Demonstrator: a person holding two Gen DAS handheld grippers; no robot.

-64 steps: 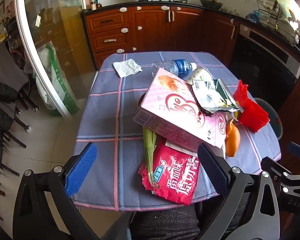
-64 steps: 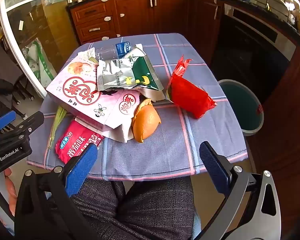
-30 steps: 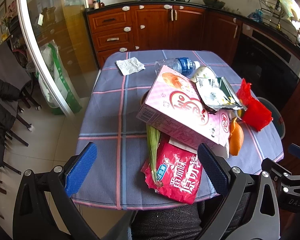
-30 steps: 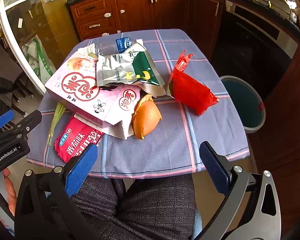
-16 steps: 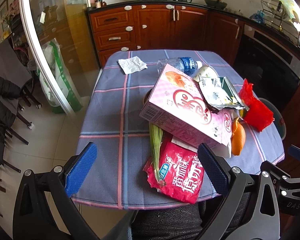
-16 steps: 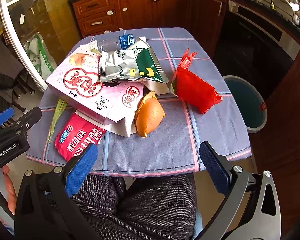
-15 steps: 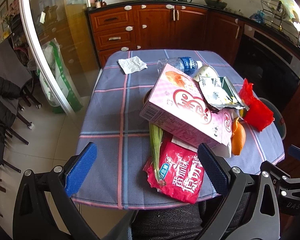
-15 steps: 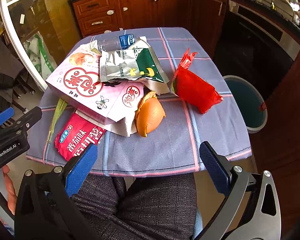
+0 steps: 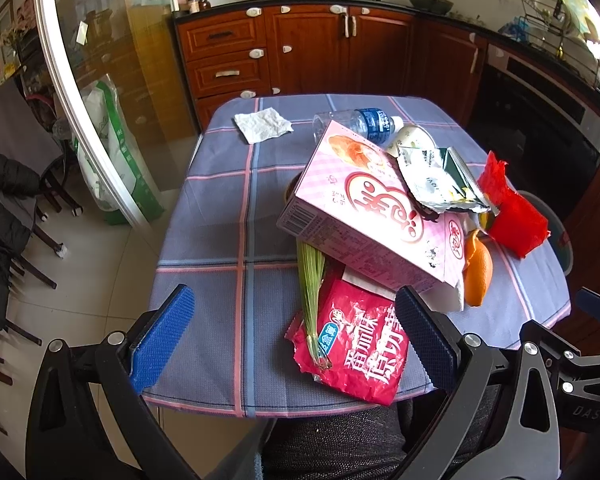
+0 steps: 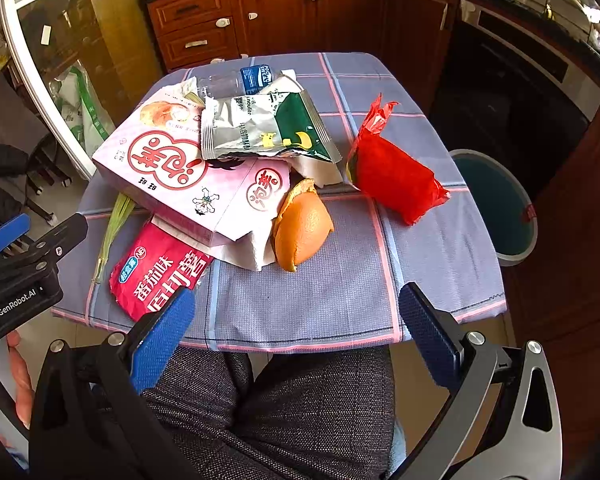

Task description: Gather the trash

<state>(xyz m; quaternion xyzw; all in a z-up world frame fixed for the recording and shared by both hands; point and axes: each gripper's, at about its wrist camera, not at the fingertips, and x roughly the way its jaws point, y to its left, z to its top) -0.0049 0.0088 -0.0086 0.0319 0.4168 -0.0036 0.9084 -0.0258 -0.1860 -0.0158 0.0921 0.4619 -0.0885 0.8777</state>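
Trash lies piled on a table with a blue checked cloth (image 9: 220, 232). A pink box (image 9: 364, 208) (image 10: 180, 172) lies on top of a red snack bag (image 9: 356, 352) (image 10: 156, 268) and a green onion stalk (image 9: 310, 280). A silver-green wrapper (image 10: 260, 128), an orange peel (image 10: 300, 228), a red bag (image 10: 396, 176), a plastic bottle (image 9: 360, 120) and a white tissue (image 9: 262, 124) lie around. My left gripper (image 9: 294, 336) is open above the near edge, over the red snack bag. My right gripper (image 10: 296, 332) is open and empty at the near edge.
A teal trash bin (image 10: 496, 204) stands on the floor right of the table. Wooden cabinets (image 9: 300, 48) and an oven (image 9: 540, 120) line the back and right. A glass door (image 9: 100, 100) and chairs (image 9: 12, 200) are at the left. My lap (image 10: 300, 408) is under the near edge.
Both grippers have drawn back slightly from the table and shifted view a little; the trash has not moved. Both stay open.
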